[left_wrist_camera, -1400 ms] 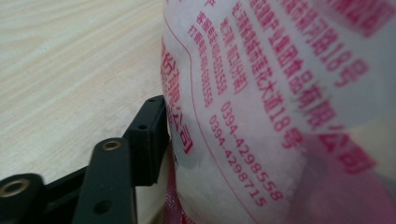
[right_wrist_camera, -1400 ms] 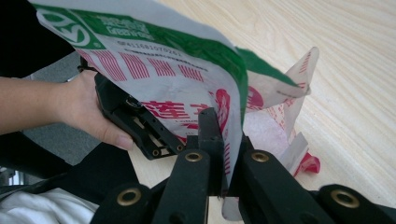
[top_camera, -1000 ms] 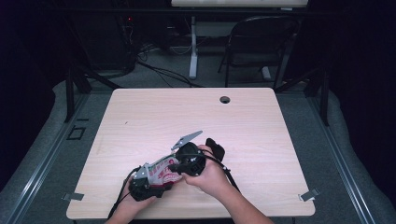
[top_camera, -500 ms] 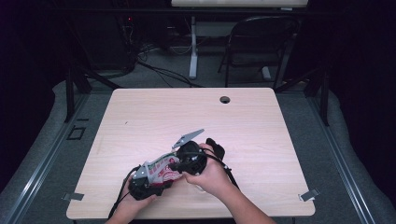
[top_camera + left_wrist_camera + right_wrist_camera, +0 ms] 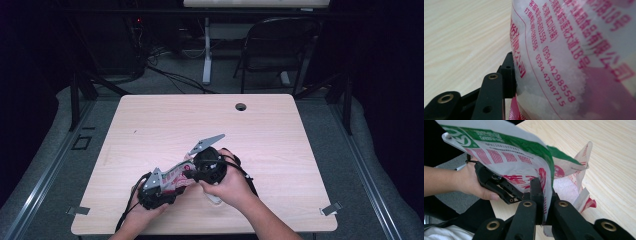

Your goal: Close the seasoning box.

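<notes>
Plastic bag [image 5: 176, 175] clamped by left gripper [image 5: 159, 189] and right gripper [image 5: 204, 167] near table [image 5: 300, 150] front edge; left jaws just closing. Cable hole [image 5: 241, 106] at back edge, chair [image 5: 280, 45] behind.

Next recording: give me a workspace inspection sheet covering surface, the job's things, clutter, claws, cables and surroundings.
Surface: light wooden table, round grommet hole near the far edge.
Job's things: plastic bag with red and green print, white grains inside, held up between both claws.
Clutter: nothing seen.
Claws: left claw has just been closing, one pad against the bag's bulging side; right claw shut on the bag's thin edge.
Cables: black cable trailing from the left claw; more cables on the floor behind the table.
Surroundings: dark room, black chair beyond the table, grey floor.
</notes>
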